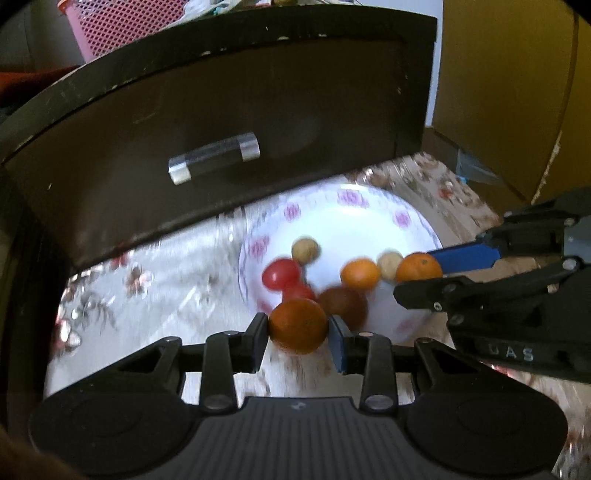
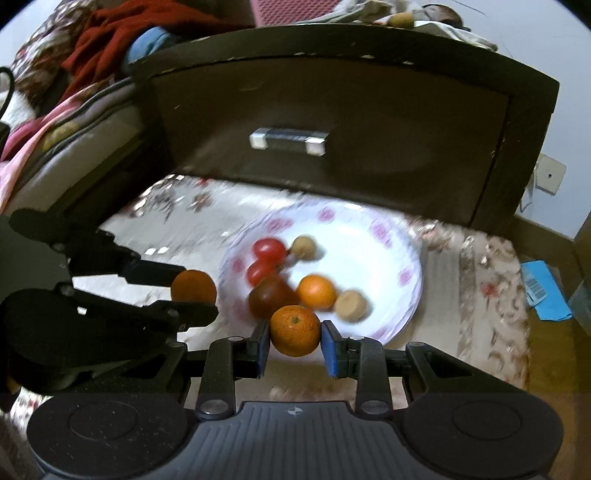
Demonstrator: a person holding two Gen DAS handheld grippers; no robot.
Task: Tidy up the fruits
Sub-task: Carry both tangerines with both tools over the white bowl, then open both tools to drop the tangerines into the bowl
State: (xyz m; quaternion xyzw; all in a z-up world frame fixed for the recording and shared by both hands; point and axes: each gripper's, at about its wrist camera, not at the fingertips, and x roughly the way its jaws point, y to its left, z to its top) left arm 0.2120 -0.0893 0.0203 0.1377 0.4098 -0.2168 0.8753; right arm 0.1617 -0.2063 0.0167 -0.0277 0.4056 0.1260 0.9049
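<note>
A white plate (image 1: 369, 221) with pink flowers (image 2: 391, 251) lies on the floral cloth. It holds two red tomatoes (image 1: 281, 274), a dark brownish fruit (image 1: 343, 303), an orange (image 1: 360, 274) and two small beige fruits (image 1: 305, 250). My left gripper (image 1: 298, 326) is shut on an orange (image 1: 298, 325) above the plate's near edge; it also shows in the right wrist view (image 2: 194, 291). My right gripper (image 2: 294, 332) is shut on another orange (image 2: 294, 329), also visible from the left wrist (image 1: 419, 267).
A dark brown drawer front (image 1: 221, 122) with a clear handle (image 1: 214, 158) stands just behind the plate. Bedding and a red cloth (image 2: 110, 33) lie at the left. A pink basket (image 1: 122, 22) sits on top. Blue paper (image 2: 546, 291) lies on the floor at right.
</note>
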